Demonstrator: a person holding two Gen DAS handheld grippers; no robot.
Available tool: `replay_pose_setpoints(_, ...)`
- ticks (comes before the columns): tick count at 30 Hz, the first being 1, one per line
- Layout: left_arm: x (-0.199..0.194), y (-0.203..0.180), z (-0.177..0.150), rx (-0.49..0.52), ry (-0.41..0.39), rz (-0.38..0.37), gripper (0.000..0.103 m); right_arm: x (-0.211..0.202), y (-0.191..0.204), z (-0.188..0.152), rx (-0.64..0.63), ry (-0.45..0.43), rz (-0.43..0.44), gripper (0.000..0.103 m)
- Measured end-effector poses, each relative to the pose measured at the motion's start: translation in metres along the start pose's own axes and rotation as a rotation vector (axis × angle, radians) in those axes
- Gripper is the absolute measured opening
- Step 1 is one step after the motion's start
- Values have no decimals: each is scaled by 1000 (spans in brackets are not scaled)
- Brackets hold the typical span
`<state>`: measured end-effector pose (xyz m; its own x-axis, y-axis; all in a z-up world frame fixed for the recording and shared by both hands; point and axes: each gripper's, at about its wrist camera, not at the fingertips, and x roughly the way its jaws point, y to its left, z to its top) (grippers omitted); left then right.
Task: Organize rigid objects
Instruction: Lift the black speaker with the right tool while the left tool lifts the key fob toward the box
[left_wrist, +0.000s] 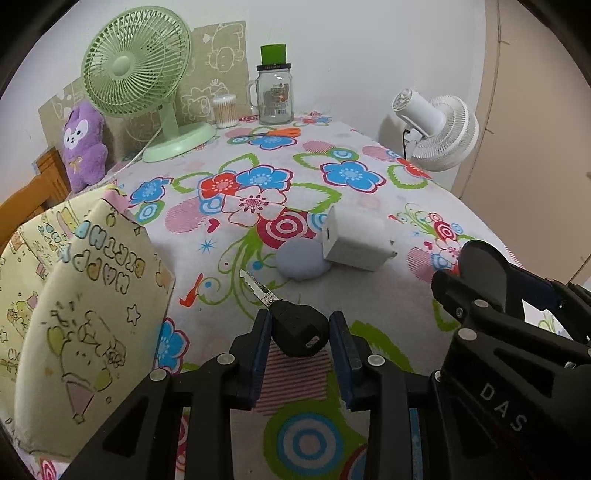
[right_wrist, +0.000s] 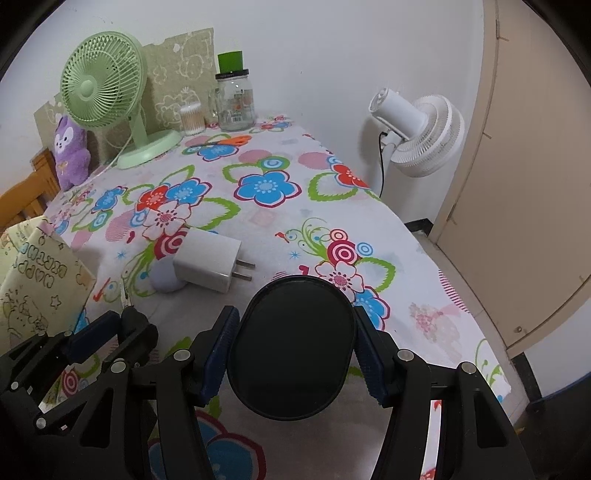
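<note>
My left gripper is shut on a black-headed key whose metal blade points away toward the table middle; it also shows in the right wrist view. My right gripper is shut on a black oval tray, held low over the flowered tablecloth; it shows at the right of the left wrist view. A white charger plug lies beside a small pale blue round object ahead of both grippers.
A yellow cartoon-print box stands at the left. At the back stand a green fan, a glass jar, a cotton swab tub, orange scissors and a purple plush. A white fan stands off the table's right edge.
</note>
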<state>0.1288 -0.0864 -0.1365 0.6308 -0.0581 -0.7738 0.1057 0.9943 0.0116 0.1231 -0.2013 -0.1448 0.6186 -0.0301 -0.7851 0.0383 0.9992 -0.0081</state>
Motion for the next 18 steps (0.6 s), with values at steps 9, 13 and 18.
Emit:
replay_pose_setpoints(9,-23,-1,-4,2,-29,9,32,-22,7,-3,-23,-30,-2,63)
replay_pose_setpoints(13,-34,1,-5,-4,-45,10,32,-34,10,-2,-26,-45,2,63)
replay_pose_setpoints(18,-47,1,-7,-2,-61,10,32,-47,13,-2,-33,-61,5,63)
